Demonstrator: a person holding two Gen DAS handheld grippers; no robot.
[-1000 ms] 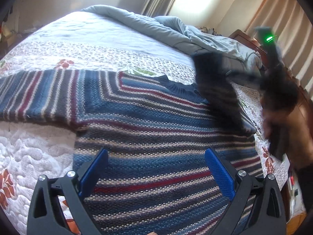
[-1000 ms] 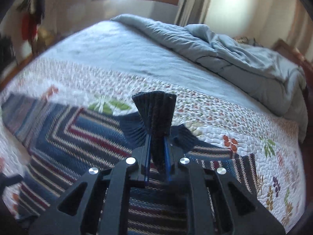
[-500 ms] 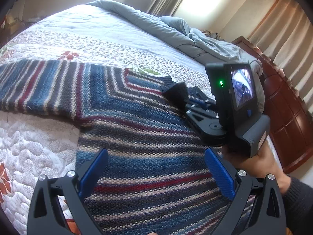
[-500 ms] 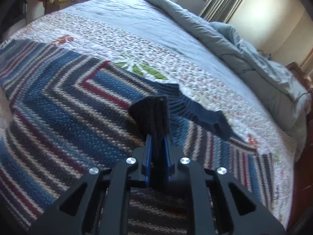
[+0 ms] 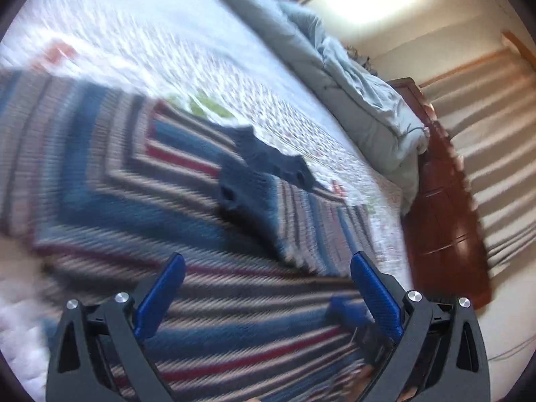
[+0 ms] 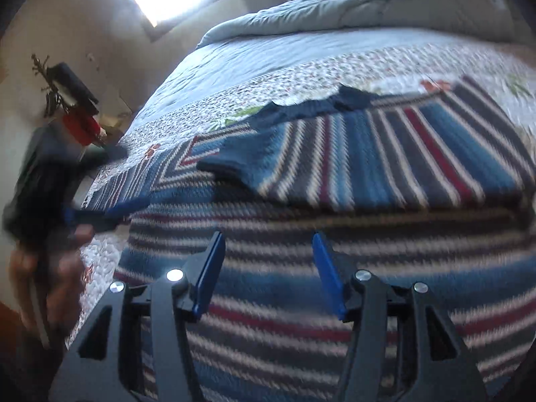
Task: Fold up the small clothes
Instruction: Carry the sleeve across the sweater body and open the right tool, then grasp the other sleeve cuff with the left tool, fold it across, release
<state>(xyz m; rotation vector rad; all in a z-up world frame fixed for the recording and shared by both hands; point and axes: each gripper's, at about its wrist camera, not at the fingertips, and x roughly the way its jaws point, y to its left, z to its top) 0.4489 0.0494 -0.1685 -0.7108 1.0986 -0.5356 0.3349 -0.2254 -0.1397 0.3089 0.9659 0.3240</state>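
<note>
my left tongs (image 5: 268,278) wide open, empty, over the sweater (image 5: 140,207). right tongs (image 6: 268,251) open, empty, above it too. sweater flat on bed (image 6: 268,57), one sleeve (image 6: 385,157) folded across its chest.

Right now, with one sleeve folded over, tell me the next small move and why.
Probably send the left gripper toward the other sleeve, which lies flat and spread out to the side. The folded sleeve already rests across the sweater body, and the right gripper hovers open over it holding nothing, as does the left.
</note>
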